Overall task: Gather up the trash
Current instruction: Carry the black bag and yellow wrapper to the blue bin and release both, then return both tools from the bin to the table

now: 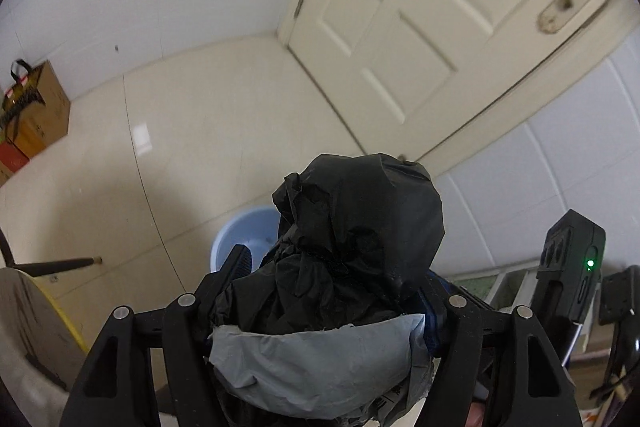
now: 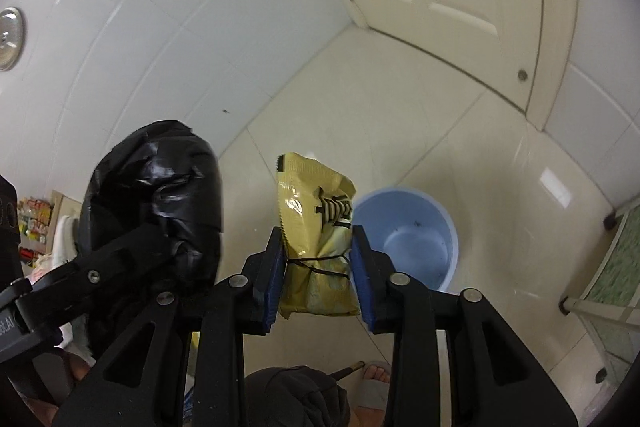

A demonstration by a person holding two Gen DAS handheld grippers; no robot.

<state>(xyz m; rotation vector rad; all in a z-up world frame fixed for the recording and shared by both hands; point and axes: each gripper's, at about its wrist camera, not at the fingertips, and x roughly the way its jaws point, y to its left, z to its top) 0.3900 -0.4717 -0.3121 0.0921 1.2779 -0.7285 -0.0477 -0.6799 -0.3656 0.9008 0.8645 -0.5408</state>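
My left gripper [image 1: 336,283] is shut on a crumpled black plastic bag [image 1: 360,227] with a grey bag part [image 1: 316,367] bunched below it, held above the floor. The same black bag [image 2: 160,195] shows at the left of the right wrist view, with the left gripper's arm under it. My right gripper [image 2: 318,267] is shut on a yellow snack wrapper [image 2: 316,227] tied with a black string. A light blue bin [image 2: 408,231] stands open on the floor just beyond and right of the wrapper. In the left wrist view the bin [image 1: 240,235] peeks out behind the black bag.
A white panelled door [image 1: 420,27] stands ahead, white tiled walls on both sides. A brown cardboard box with a bag [image 1: 36,111] sits far left. A chair leg [image 1: 60,265] crosses the floor at left. A green-paned cabinet [image 2: 612,267] stands right. A sandalled foot [image 2: 374,383] is below.
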